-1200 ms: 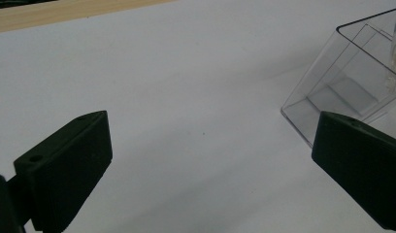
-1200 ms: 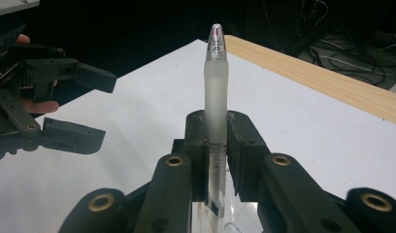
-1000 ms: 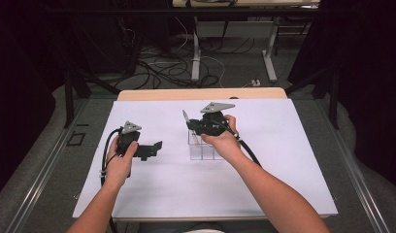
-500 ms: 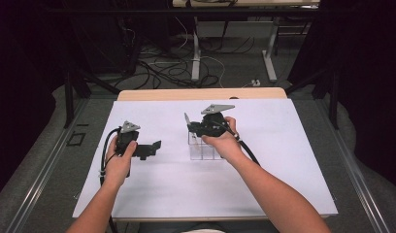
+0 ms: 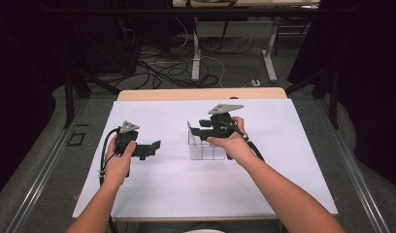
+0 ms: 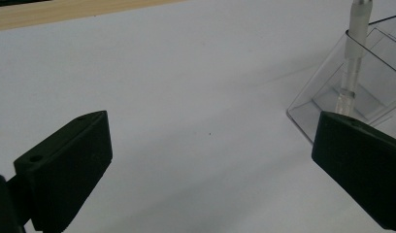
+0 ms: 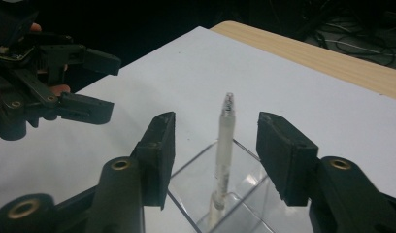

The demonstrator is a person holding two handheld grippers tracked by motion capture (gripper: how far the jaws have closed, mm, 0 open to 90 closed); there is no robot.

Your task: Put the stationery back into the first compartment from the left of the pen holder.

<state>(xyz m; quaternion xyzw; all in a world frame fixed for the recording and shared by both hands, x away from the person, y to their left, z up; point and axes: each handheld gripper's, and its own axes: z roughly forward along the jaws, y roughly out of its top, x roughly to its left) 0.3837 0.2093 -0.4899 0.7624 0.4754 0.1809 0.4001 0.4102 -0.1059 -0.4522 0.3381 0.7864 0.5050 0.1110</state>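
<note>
A clear plastic holder (image 5: 208,149) with several compartments stands at the middle of the white table cover. A pale translucent pen (image 7: 224,145) stands upright in it, leaning slightly. My right gripper (image 7: 215,141) is open just above the holder (image 7: 191,187), one jaw on each side of the pen's top, and neither jaw touches it. My left gripper (image 5: 148,148) hovers open and empty to the left of the holder and points toward it. In the left gripper view, the holder (image 6: 332,92) and the pen (image 6: 354,48) lie at the far right, beyond the wide-open left gripper (image 6: 210,160).
The white cover (image 5: 186,189) spans most of the wooden table, whose bare strip (image 5: 201,93) shows along the far edge. Cables and table legs sit on the dark floor beyond. A black cable (image 5: 106,150) trails from the left gripper.
</note>
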